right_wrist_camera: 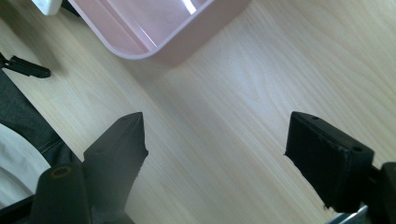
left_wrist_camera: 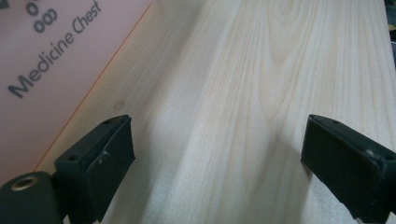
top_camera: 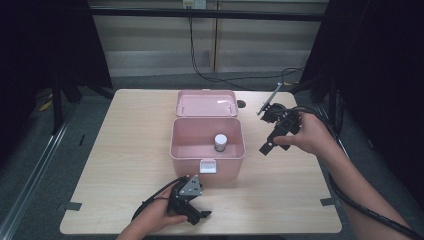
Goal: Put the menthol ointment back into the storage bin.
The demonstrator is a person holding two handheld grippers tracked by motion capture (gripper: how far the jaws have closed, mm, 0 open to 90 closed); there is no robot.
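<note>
I've got the pink plastic medicine chest (top_camera: 207, 150) sitting mid-table on the pale wood-grain table (top_camera: 125, 150), hinged lid (top_camera: 206, 104) thrown back flat behind it. Inside the open box a small white-capped bottle (top_camera: 220, 142) stands upright near the right wall; label too small to read from the high view. White latch tab (top_camera: 207, 166) hangs at the chest's front rim. Left tool (top_camera: 200, 216) rests low at the near table edge, just in front of the chest, apart from it; my left hand (top_camera: 152, 220) is cut off by the bottom of the frame. In the left gripper view its jaws stand wide apart with bare wood between them, and the chest's front wall (left_wrist_camera: 51, 56) with "Medicine Chest" lettering fills the upper left corner, partly cropped. Right tool (top_camera: 270, 145) hangs to the right of the chest, clear of it, tilted down toward the table, held by my right hand (top_camera: 307, 135). Its jaws are spread wide, nothing between them; right gripper view (right_wrist_camera: 215, 154) shows only table grain in the gap. Same view catches one rounded corner of the chest (right_wrist_camera: 159, 32), the rest cropped off the top, so the bottle is hidden there. Dark shape at that view's left edge I can't make out.
</note>
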